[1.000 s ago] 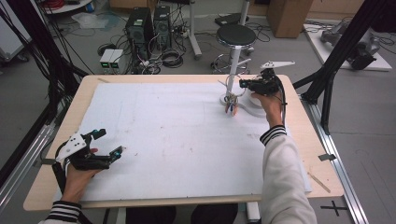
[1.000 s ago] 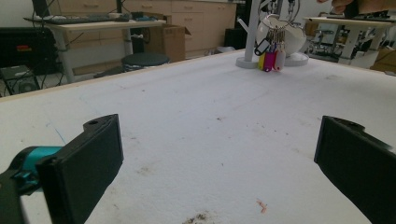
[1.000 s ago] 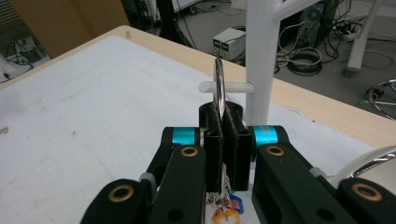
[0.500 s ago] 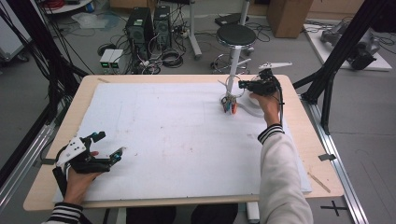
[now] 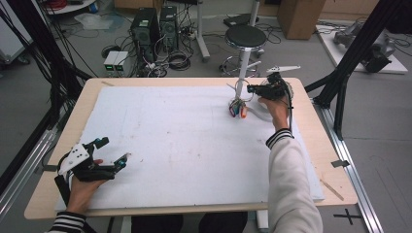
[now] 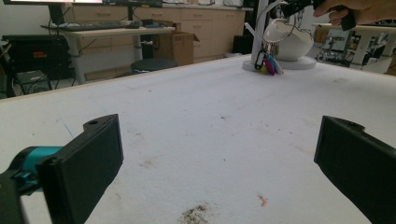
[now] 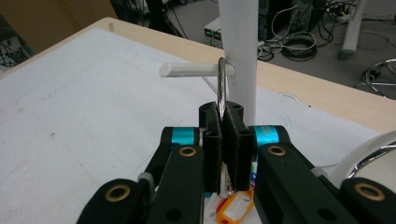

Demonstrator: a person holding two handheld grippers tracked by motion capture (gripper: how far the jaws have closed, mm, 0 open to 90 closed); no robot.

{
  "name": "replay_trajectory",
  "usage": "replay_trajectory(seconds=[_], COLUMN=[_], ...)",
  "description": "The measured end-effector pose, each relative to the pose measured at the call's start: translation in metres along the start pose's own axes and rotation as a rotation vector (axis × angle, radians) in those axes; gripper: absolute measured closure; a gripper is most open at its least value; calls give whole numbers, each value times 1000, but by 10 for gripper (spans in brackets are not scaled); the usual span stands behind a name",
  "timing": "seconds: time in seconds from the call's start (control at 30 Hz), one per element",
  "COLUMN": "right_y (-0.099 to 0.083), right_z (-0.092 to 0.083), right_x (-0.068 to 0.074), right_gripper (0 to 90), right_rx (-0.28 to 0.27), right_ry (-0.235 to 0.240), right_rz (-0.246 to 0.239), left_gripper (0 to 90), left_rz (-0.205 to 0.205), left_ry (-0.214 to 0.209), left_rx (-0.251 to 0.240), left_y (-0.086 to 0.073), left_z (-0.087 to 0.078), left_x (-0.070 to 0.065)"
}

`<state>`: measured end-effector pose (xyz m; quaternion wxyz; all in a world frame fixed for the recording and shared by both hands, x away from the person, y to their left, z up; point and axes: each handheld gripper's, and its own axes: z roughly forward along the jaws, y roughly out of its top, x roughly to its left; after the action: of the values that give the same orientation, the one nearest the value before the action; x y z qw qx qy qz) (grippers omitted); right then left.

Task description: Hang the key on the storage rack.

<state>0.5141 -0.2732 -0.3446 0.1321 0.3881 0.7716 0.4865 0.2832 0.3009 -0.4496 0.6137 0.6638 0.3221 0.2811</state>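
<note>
Right hand-held gripper (image 7: 223,135): I'm clamping the key ring (image 7: 222,86), looped over the stand's peg (image 7: 189,70) at the tabletop's (image 5: 194,81) far right | left hand-held gripper (image 6: 219,158): I'm resting it released, near-left corner

A laboratory or technical workshop was the setting: a light wooden table (image 5: 318,145) topped with a white foam board (image 5: 184,141) stood on a grey floor. Beyond the table's far edge sat two black computer towers (image 5: 154,26), tangled black cables (image 5: 177,60) and a round black stool (image 5: 246,36). Black metal frame struts (image 5: 354,51) rose to the table's right, near brown cardboard boxes (image 5: 299,17).
</note>
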Motion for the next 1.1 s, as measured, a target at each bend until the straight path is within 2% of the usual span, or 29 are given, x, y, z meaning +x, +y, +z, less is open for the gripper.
replay_trajectory(seconds=[0.1, 0.27, 0.33, 0.47, 0.57, 0.63, 0.67, 0.7, 0.77, 0.93, 1.0, 1.1], right_y=[1, 1, -2, -9, -11, -13, -14, -16, -21, -39, -47, -58], right_z=[-1, -6, -10, -21, -31, -38, -41, -43, -50, -61, -62, -65], right_x=[2, 6, 8, 15, 22, 27, 30, 33, 41, 56, 60, 65], right_gripper=[786, 738, 702, 608, 404, 222, 159, 141, 113, 104, 93, 92], right_rx=[-16, 12, 2, 1, -13, -23, -28, -39, -46, -99, -96, -116], right_ry=[-9, -38, -41, -47, -41, -45, -38, -29, -12, 104, 125, 149], right_rz=[-9, -42, -50, -63, -58, -55, -47, -52, -112, -160, -181, -185], left_gripper=[17, 17, 17, 17, 17, 17, 17, 17, 17, 17, 17, 17], left_rz=[-1, 1, 1, -9, -6, -8, -12, -11, -7, -2, -6, 0], left_ry=[-3, -2, 8, 11, 11, 12, 14, 12, 14, 19, 19, 21], left_rx=[0, -3, -24, -34, -30, -29, -31, -29, -26, -26, -18, -11], left_y=[0, 0, -1, -1, -1, -1, -1, -1, -1, -1, -1, -1], left_z=[0, -1, -3, -4, -3, -3, -3, -3, -3, -3, -3, -2], left_x=[0, 0, -1, 0, 0, 0, 0, 0, -1, -2, -1, -2])
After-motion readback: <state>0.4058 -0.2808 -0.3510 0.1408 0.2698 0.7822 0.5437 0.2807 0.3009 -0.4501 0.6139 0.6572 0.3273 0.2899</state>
